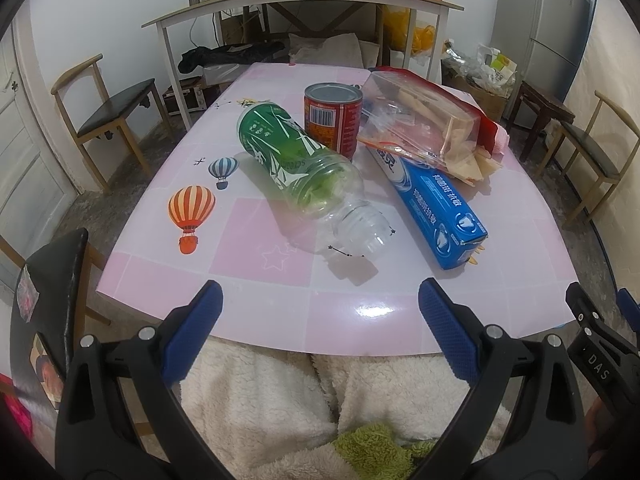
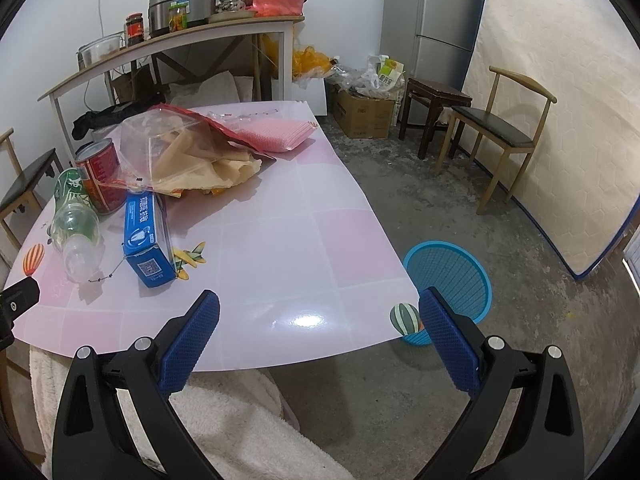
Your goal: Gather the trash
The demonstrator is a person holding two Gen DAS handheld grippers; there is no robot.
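Here, in the left wrist view, the left claw [image 1: 320, 316] hangs released at the near edge of the pink counter [image 1: 256, 304], its blue pads wide apart and holding nothing. Going left to right across the middle of that frame: a bottle [image 1: 304, 168] lies on its side with a green label whose print is too distorted to read, its open neck toward the camera. Behind it and touching it stands a red can [image 1: 332, 118], showing a barcode. Right of the can lies a clear bag [image 1: 424, 120] of pale wrappers, resting over the far end of a blue box [image 1: 436, 204] that carries white Chinese print and a tooth picture. At the right edge, part of the other tool shows the letters "DAS".

The right wrist view shows the same heap in its left half, and the box [image 2: 146, 240] turns an end with a QR code toward the camera. Only this view shows a pink pad [image 2: 276, 134] behind the bag [image 2: 176, 148], and a blue basket [image 2: 452, 284] on the floor, just beside the counter's right corner at lower right. The right claw [image 2: 320, 316] is likewise released, empty, over that near edge.
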